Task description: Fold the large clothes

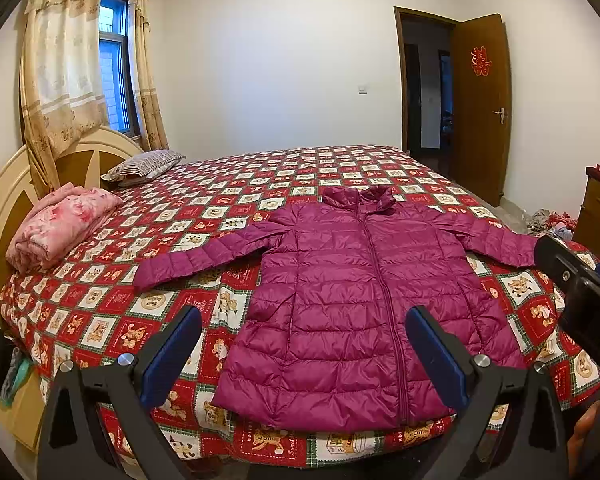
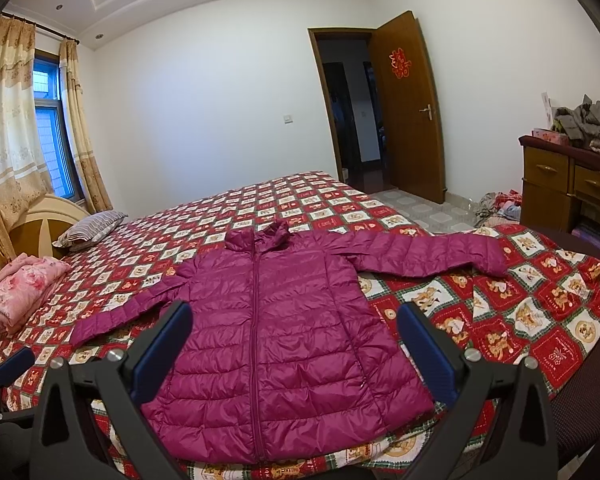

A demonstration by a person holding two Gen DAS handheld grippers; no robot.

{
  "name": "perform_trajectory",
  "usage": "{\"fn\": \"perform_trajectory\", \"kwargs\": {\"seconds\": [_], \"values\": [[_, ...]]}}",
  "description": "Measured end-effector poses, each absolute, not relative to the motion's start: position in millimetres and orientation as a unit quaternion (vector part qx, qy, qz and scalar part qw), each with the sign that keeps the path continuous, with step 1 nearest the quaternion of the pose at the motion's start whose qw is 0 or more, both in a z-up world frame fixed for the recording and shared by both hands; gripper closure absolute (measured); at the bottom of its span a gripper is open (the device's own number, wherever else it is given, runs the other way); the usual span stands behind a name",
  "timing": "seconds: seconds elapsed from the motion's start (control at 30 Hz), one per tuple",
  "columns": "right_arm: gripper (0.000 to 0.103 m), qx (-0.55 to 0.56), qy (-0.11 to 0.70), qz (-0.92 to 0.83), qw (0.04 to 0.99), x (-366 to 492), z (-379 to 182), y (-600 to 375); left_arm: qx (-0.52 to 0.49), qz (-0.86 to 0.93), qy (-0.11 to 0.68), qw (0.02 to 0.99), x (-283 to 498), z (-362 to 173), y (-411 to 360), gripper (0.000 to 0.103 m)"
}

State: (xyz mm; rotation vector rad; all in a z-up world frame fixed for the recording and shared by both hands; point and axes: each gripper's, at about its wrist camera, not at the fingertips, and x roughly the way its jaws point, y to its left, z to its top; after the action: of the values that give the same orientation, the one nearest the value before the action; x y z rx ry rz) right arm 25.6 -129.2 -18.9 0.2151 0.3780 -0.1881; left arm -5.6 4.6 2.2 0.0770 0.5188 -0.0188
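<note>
Wide bed (image 1: 340, 168) under a red patchwork bear-print quilt (image 2: 540, 320), filling most of both views. Spread flat across its near part, front up and zipped: a magenta quilted down jacket (image 1: 340, 300), collar toward the far wall, hem at the near edge, both sleeves thrown straight out to the sides. No fold in it anywhere, so by the look of it the task stands at its very start; sleeves to bring in and body to double over, all left to do.

At the headboard end, well apart from the jacket, a rolled pink floral blanket (image 1: 60, 228) and beyond it a striped pillow (image 1: 144, 164). On the floor past the far corner, a loose heap of clothes (image 2: 500, 204), too small to sort out. On the wooden dresser (image 2: 556, 184), possibly more grey garments.

Left tongs (image 1: 303, 356) spread wide, gripping nothing, poised above the hem. Right tongs (image 2: 294, 350) likewise spread wide and empty, over the jacket's lower front. Neither seems to touch the fabric.
</note>
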Motion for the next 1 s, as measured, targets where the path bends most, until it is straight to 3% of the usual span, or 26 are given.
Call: {"fn": "perform_trajectory", "kwargs": {"seconds": [1.0], "values": [[0.000,0.109,0.208,-0.095,0.967,31.4,-31.8,-131.4,0.043,-0.016,0.273,0.961,2.1,-9.8,3.4,0.001]]}}
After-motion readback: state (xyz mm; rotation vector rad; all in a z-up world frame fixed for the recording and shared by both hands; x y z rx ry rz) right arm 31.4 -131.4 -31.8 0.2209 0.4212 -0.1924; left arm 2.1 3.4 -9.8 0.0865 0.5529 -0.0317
